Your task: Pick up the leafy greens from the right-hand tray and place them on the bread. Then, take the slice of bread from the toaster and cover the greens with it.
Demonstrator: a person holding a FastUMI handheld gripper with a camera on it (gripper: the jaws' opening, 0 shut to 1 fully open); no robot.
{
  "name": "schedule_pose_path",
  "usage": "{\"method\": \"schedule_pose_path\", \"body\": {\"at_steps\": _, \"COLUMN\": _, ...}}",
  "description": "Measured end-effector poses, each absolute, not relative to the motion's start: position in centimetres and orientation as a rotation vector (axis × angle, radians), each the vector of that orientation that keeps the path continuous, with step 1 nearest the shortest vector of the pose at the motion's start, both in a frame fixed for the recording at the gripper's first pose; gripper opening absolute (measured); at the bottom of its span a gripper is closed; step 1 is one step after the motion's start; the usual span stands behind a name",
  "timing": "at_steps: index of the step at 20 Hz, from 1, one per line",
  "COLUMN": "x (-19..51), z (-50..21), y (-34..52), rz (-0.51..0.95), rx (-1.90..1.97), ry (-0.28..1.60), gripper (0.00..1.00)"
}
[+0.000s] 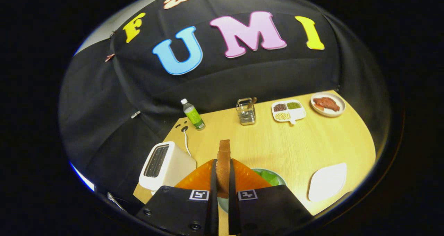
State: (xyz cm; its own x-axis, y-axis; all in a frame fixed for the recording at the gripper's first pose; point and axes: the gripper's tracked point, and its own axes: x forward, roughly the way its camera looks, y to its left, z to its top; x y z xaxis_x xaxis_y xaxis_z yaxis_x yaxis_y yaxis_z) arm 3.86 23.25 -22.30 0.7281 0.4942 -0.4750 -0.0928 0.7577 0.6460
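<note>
Gripper view: gripper clamped on the bread slice, both fingers pressing its faces, slice held on edge and sticking up past the tips. Toaster at approx 9 o'clock from the fingers, slots look empty, so bread seems already taken. Leafy greens lie on a plate just behind the fingers at 3 o'clock; bottom bread hidden, can't tell. White tray further out at 3 o'clock is bare, so greens step looks done. Left to do, imo: lower slice, lay it flat over greens, release. Beyond at 12–1 o'clock: bottle, metal holder, divided dish, meat plate.
</note>
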Motion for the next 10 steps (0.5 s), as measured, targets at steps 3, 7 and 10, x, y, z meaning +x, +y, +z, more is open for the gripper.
{"method": "schedule_pose_path", "body": {"at_steps": 3, "x": 3.0, "z": -26.4, "y": 24.3, "rz": 0.315, "rx": 0.739, "ry": 0.765, "gripper": 0.15}}
{"method": "schedule_pose_path", "body": {"at_steps": 7, "x": 2.4, "z": -30.0, "y": 25.5, "rz": 0.299, "rx": 0.772, "ry": 0.820, "gripper": 0.16}}
{"method": "schedule_pose_path", "body": {"at_steps": 10, "x": 2.4, "z": -32.8, "y": 25.1, "rz": 0.272, "rx": 0.731, "ry": 0.837, "gripper": 0.16}}
